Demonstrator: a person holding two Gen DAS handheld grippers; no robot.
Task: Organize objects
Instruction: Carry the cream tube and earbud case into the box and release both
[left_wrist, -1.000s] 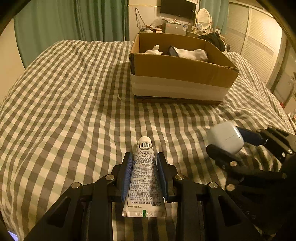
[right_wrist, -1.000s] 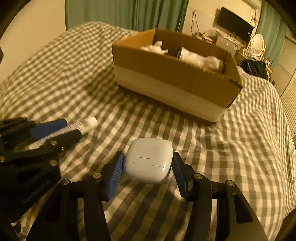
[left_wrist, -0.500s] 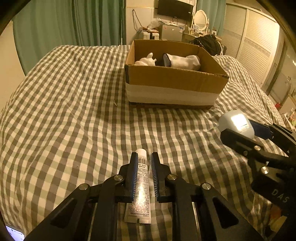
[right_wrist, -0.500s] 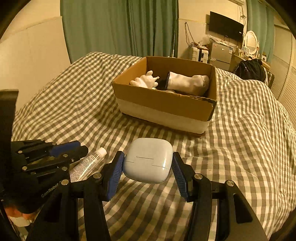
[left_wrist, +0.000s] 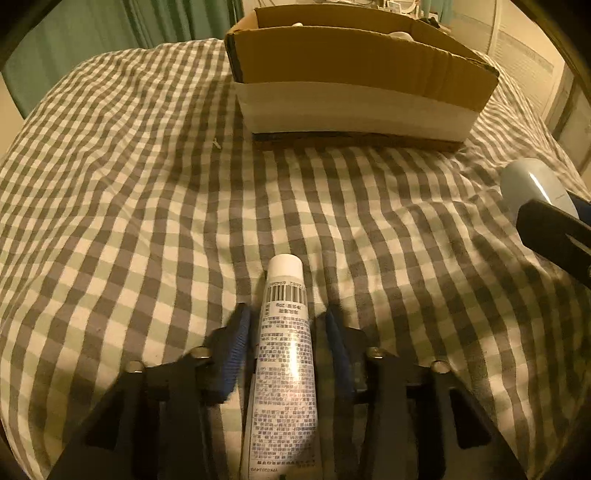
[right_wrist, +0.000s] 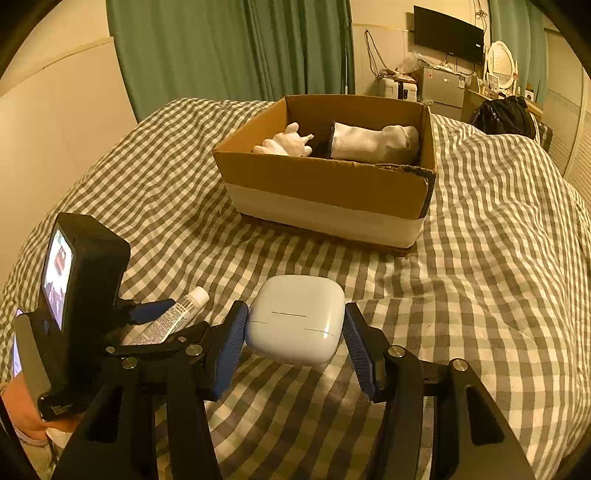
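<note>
- The left gripper (left_wrist: 286, 317) sat at the lower centre of its own view, with the white tube (left_wrist: 284, 362) lying lengthwise between its blue pads (left_wrist: 236, 343).
- Its jaws had just been opening. A narrow gap showed on each side of the tube, so the pads were slightly spread and not pinching it.
- The tube appeared to rest on the checked bedspread (left_wrist: 110, 184), cap pointing toward the cardboard box (left_wrist: 351, 99) at the top of the frame.
- The right gripper (right_wrist: 295, 314) pinched the pale earbud case (right_wrist: 295, 319) by its two sides. The case was held clear of the cover at the lower centre of the right wrist view.
- The box was open-topped and already held a rolled white sock (right_wrist: 373, 144) and a small white toy (right_wrist: 284, 144).
- The step in hand was probably a fresh grip on the tube before carrying it to the box.
- To do it well, the pads should close squarely on the firmer part of the tube near the cap. The flat crimped end would likely slip or fold.
- The tube should be lifted straight off the soft cover before it is swung over the box's near wall.
- The two grippers were close together, so they would be safer going to the box one at a time.
</note>
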